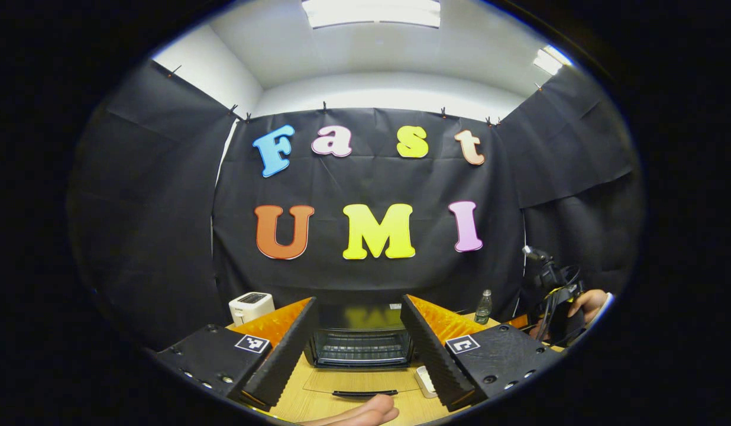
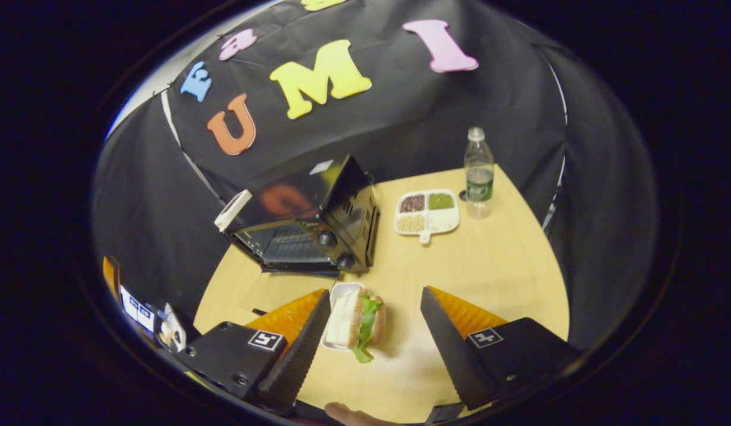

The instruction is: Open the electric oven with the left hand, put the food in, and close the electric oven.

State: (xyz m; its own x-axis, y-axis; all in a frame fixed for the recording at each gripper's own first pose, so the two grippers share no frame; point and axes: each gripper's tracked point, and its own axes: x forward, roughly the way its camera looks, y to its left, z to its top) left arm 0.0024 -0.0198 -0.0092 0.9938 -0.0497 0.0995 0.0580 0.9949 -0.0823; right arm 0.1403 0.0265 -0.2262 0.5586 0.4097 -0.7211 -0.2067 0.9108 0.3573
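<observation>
The right hand-held gripper (image 2: 374, 331) was wide open and empty above the sandwich (image 2: 358, 322); it looked soft, best held gently by the bread sides.

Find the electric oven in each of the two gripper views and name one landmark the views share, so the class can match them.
Left gripper view: the electric oven sits low at centre, between that gripper's two fingers, door folded down onto the table.
Right gripper view: the electric oven stands left of centre, door open.
Shared landmark: the water bottle on the wooden table.
</observation>
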